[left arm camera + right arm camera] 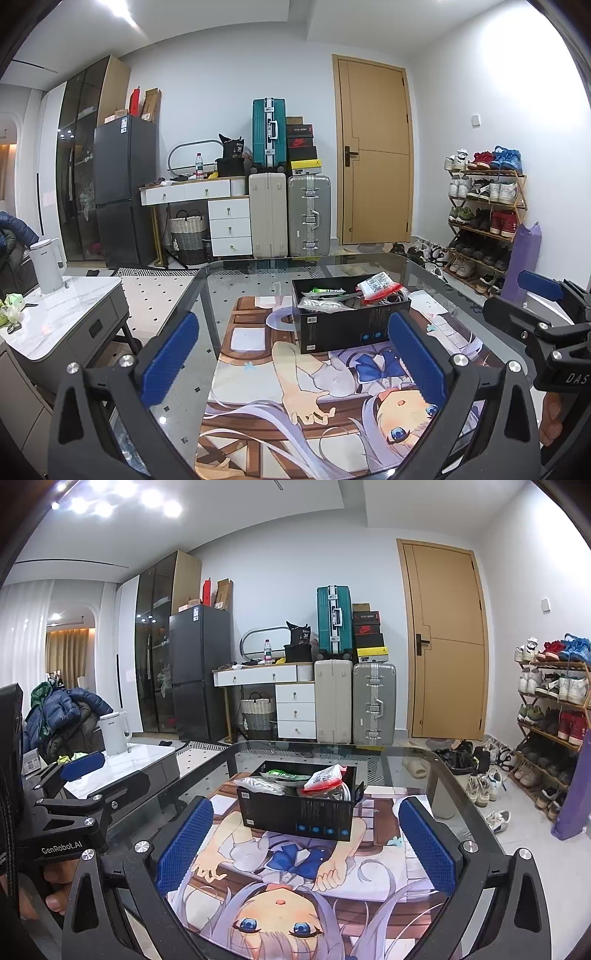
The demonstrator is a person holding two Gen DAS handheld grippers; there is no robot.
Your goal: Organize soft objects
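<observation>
A black cardboard box (343, 325) (303, 812) stands on an anime-print mat (295, 406) (295, 904) on the glass table. Soft packets fill it: a red-and-white pouch (376, 286) (325, 777), a green packet (327, 291) (284, 773) and a clear grey bag (319, 304) (258, 784). My left gripper (293, 354) is open, nothing between its blue pads, just short of the box. My right gripper (306, 849) is open too, also in front of the box. Each gripper shows at the edge of the other's view.
The glass table (424, 266) (424, 760) has a rounded far edge. A marble side table (66, 314) with a white kettle (48, 264) stands left. Suitcases (290, 218), a drawer desk and a door line the far wall. A shoe rack (484, 221) stands right.
</observation>
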